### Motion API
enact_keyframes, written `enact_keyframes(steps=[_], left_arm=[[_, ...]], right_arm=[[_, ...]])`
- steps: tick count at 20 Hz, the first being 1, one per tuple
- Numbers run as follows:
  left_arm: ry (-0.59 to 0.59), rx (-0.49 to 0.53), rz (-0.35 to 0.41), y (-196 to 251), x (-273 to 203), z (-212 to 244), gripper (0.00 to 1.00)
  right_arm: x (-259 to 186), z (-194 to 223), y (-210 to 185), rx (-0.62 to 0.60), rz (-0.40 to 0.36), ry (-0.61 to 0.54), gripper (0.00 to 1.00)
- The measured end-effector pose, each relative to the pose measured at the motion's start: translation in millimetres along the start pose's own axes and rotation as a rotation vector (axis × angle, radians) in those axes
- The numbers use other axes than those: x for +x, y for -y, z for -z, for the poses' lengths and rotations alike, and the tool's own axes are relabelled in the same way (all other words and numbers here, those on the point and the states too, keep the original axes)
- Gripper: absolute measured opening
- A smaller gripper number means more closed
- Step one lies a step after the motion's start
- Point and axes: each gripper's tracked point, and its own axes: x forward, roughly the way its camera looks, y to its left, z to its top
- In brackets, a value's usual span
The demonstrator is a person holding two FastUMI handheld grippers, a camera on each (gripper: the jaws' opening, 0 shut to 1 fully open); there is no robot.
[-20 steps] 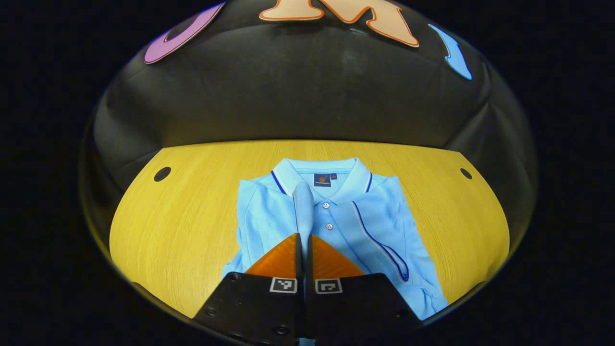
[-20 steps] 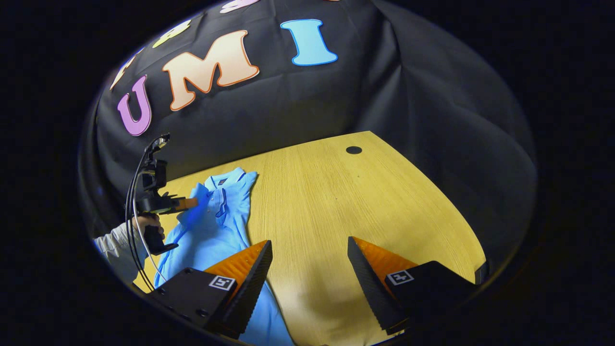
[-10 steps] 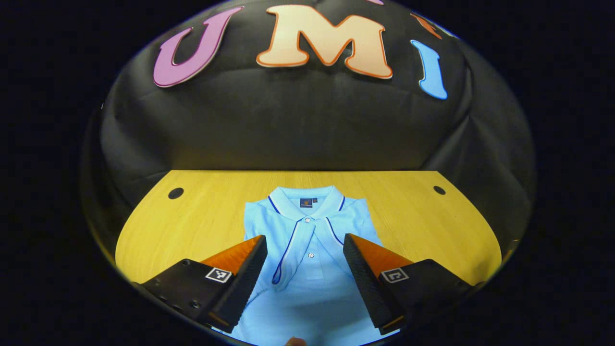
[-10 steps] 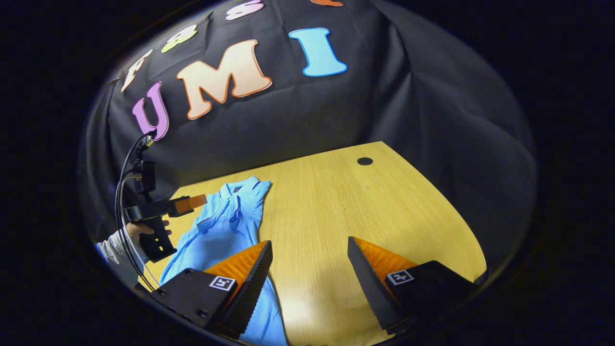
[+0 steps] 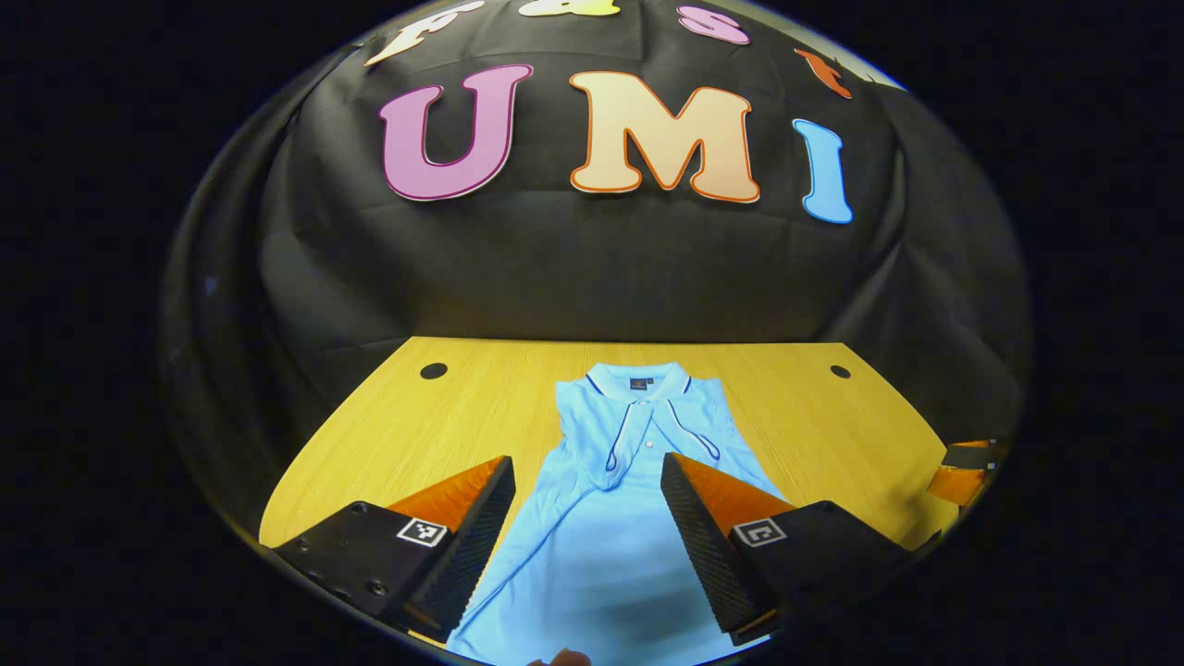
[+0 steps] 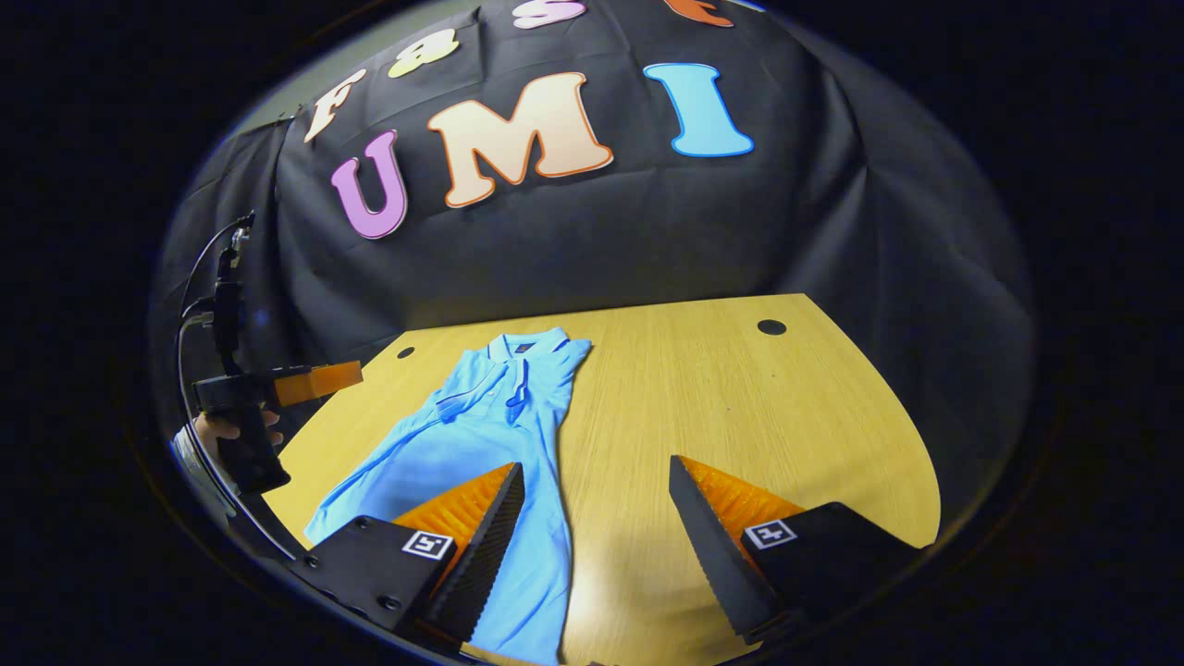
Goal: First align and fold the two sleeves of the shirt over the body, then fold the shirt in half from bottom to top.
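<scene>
Light blue shirt (image 5: 610,518) flat on the wooden table (image 5: 462,416), collar (image 5: 638,381) toward the far edge at frame centre in the left gripper view, both sleeves folded over the chest, dark piping tracing two thin curves below the collar. Hem end running off the bottom of the frame between the fingers. In the right gripper view, same shirt (image 6: 481,444) stretched diagonally from lower left up toward centre, narrow and long.

Open yellow wood to either side of the shirt: a wide bare stretch on the right half of the right gripper view, reaching the table's rounded far edge. Two small dark round holes near the far corners (image 5: 433,371) (image 5: 840,372). Black cloth wall close behind the far edge, hanging in soft folds.

Left gripper (image 5: 587,518) spread wide, gripping nothing, fingers hanging over the shirt's body, ridged inner faces visible. Right gripper (image 6: 597,527) likewise spread wide and empty, one finger over the shirt's edge, the other over bare wood.

At the left rim of the right gripper view, the left gripper seen from the side, held in a hand (image 6: 217,427) by a dark grip, cables looping above.

Wood grain fine and straight, surface matte with a slight sheen.
</scene>
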Motion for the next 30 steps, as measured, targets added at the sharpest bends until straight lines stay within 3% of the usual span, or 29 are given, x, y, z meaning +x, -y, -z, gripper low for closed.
enact_keyframes(steps=[8,13,17,26,28,30], left_arm=[[-0.095,0.009,0.058,-31,-76,90,0.96],[-0.172,0.022,0.053,-52,-104,148,0.96],[-0.242,0.019,0.034,-61,-113,192,0.96],[-0.327,0.015,0.053,-55,-116,247,0.96],[-0.331,0.04,0.046,-56,-116,252,0.97],[-0.322,0.053,0.048,-56,-116,252,0.97]], right_arm=[[-47,70,-41,-0.02,0.064,-0.049,0.98],[-70,116,-59,-0.047,0.104,-0.1,0.98],[-74,155,-59,-0.031,0.152,-0.167,0.98],[-72,205,-55,-0.025,0.229,-0.265,0.98],[-72,214,-53,-0.03,0.238,-0.279,0.94],[-70,220,-52,-0.034,0.246,-0.292,0.99]])
